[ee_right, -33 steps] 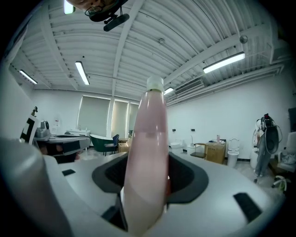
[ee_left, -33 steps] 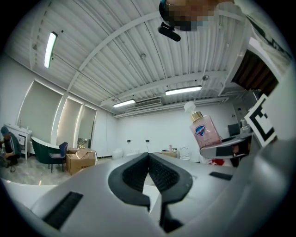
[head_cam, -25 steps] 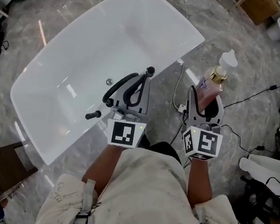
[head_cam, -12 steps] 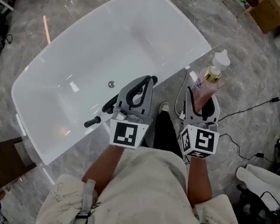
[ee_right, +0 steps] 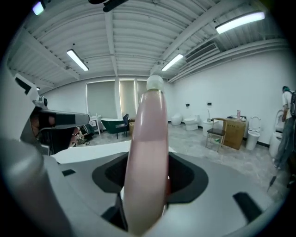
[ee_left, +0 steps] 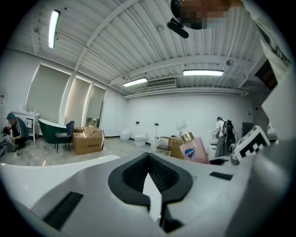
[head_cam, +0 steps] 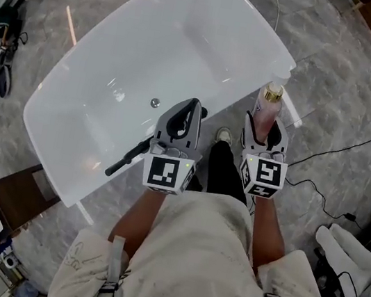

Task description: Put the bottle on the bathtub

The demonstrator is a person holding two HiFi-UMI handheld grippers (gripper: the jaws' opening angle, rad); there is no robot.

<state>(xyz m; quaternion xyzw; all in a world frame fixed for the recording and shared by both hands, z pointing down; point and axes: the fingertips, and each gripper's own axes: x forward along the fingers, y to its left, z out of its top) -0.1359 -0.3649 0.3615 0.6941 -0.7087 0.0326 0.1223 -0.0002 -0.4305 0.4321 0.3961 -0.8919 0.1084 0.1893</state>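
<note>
Bottle (head_cam: 265,114) now nearer bathtub rim (head_cam: 285,55), upright within right claw (head_cam: 265,124)

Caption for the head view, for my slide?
Right tongs hold the pink bottle beside the white bathtub corner; left tongs shut and empty.

Head camera looks steeply down on bathtub (head_cam: 191,32); both gripper cameras sit right behind their jaws, facing level across the room. All three share the bottle (head_cam: 265,112).

Left gripper (head_cam: 193,107) held out forward, jaws seemingly together, right gripper (head_cam: 267,125) alongside, clamped on upright bottle (head_cam: 269,102)
</note>
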